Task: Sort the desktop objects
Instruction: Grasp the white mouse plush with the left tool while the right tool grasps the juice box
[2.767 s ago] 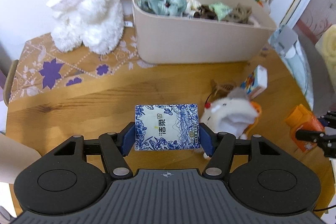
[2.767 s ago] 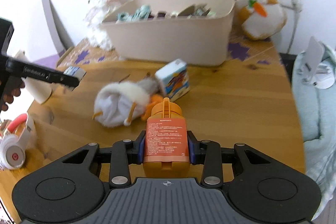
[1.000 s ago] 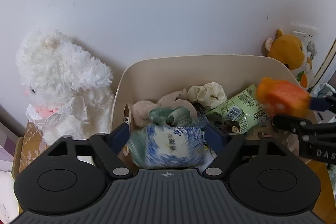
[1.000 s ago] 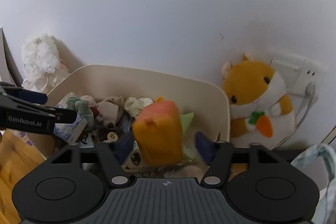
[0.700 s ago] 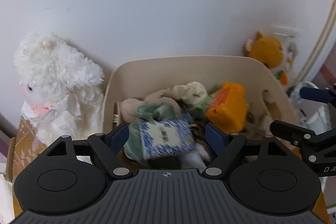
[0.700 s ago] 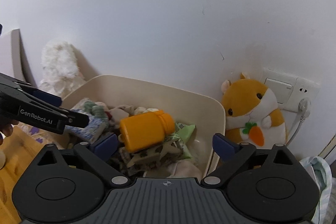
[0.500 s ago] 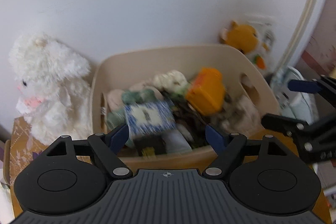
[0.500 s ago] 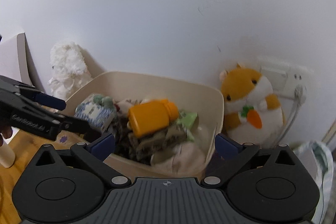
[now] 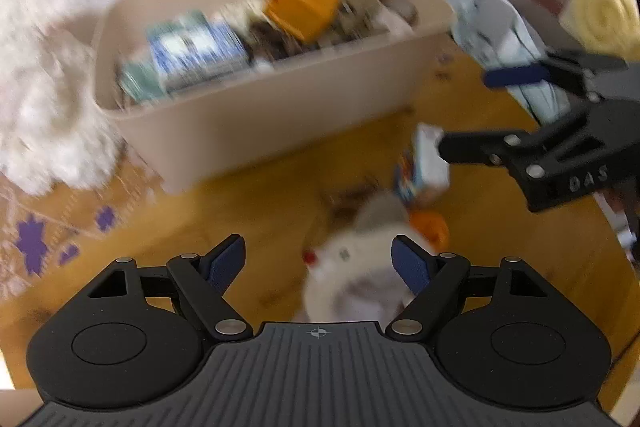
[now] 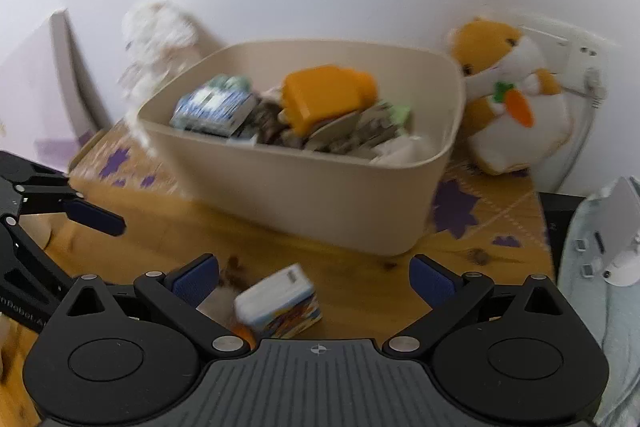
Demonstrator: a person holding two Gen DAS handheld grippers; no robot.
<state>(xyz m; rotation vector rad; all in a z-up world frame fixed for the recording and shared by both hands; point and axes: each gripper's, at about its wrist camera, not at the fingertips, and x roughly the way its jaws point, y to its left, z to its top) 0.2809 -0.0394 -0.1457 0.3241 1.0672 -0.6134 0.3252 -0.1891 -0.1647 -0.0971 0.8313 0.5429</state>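
The beige bin stands at the back of the wooden table. The blue-and-white tissue pack and the orange bottle lie on top of its contents. My left gripper is open and empty above a white plush toy. My right gripper is open and empty over a small colourful carton, which also shows in the left wrist view. Both views are motion-blurred.
A white fluffy lamb plush stands left of the bin. An orange hamster plush sits right of it by a wall socket. A patterned mat covers the table's back left. Pale cloth hangs at the right edge.
Both grippers released the tissue pack and the orange bottle into the bin, then pulled back and lowered toward the table. The plush toy and carton have come into view.
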